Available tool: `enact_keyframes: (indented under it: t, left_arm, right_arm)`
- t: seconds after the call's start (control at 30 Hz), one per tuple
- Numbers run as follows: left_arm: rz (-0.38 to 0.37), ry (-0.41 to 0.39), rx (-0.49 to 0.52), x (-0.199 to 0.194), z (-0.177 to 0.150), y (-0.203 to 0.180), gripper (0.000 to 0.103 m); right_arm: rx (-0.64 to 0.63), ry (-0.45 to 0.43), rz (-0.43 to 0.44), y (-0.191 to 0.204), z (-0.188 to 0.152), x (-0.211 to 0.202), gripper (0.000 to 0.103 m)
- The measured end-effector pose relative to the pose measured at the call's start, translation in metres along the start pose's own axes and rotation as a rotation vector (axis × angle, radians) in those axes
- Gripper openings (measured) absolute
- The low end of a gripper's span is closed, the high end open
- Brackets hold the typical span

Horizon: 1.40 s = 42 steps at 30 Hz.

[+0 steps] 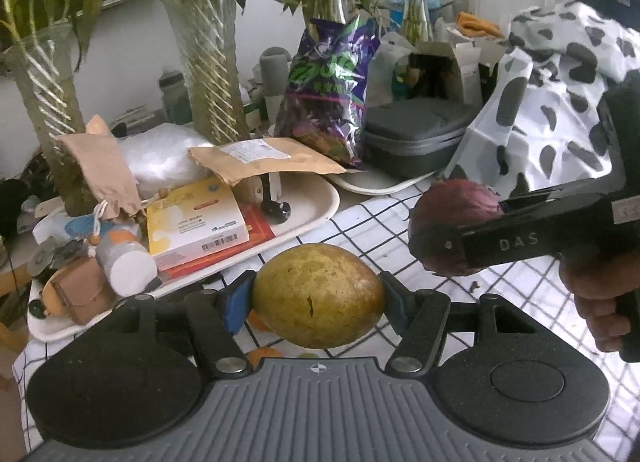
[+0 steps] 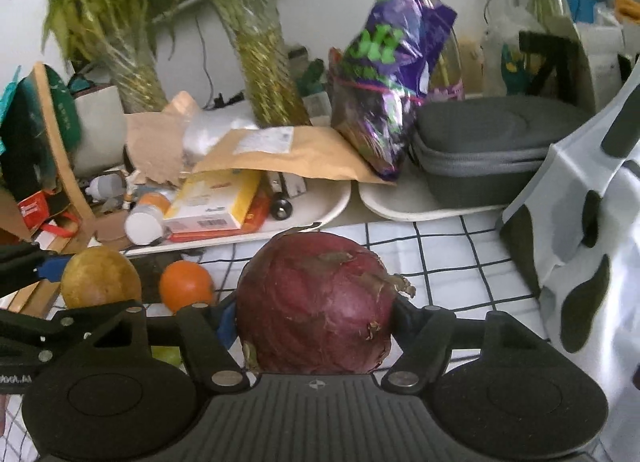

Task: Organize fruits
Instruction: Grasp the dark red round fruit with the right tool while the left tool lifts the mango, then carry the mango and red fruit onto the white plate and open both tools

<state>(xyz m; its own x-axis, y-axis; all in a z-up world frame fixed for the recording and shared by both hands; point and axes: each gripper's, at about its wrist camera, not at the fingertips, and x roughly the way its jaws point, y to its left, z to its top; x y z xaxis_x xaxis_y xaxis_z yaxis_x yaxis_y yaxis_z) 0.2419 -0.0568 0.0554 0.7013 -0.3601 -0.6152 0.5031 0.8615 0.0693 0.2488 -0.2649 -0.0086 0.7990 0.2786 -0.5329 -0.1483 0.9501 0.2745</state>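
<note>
The yellow-green oval fruit with brown speckles point(image 1: 318, 296) is pinched between the two fingers of the left claw point(image 1: 318, 298), which holds it lifted above the white tabletop cloth with a black grid point(image 1: 384, 246). The claw points forward and somewhat downward. To its right, the dark red round onion with dry papery skin point(image 2: 316, 302) sits squeezed in the right claw point(image 2: 316, 314), also raised over the cloth. A person's hand point(image 1: 596, 294) grips the black handle of this right claw from below, and the claw reaches in from the right side. A small round orange point(image 2: 186, 286) lies near the yellow-green fruit. Behind, a white oval tray point(image 1: 316, 202) carries boxes and paper envelopes.
</note>
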Motion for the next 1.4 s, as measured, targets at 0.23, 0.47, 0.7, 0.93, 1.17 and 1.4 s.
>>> enact_keyframes:
  t: [0.23,0.47,0.7,0.93,1.17,1.4]
  left_arm:
    - [0.005,-0.011,-0.035,-0.033,-0.011,-0.007,0.063]
    - [0.010,-0.006,-0.060,-0.064,-0.031,-0.016,0.063]
    - [0.013,-0.004,-0.074,-0.093,-0.051,-0.029,0.063]
    - [0.005,0.010,-0.081,-0.115,-0.071,-0.041,0.063]
    - [-0.007,0.050,-0.079,-0.132,-0.091,-0.053,0.063]
    - [-0.042,0.169,-0.064,-0.134,-0.119,-0.062,0.063]
  right_arm:
    - [-0.010,-0.024,0.011,0.012,-0.013,-0.044,0.073]
    - [-0.055,-0.017,0.030,0.029,-0.035,-0.080,0.073]
    - [-0.097,-0.010,0.064,0.048,-0.058,-0.109,0.073]
    - [-0.151,0.011,0.099,0.067,-0.083,-0.133,0.073]
    - [-0.191,0.069,0.130,0.083,-0.109,-0.149,0.073]
    - [-0.242,0.134,0.153,0.093,-0.132,-0.156,0.074]
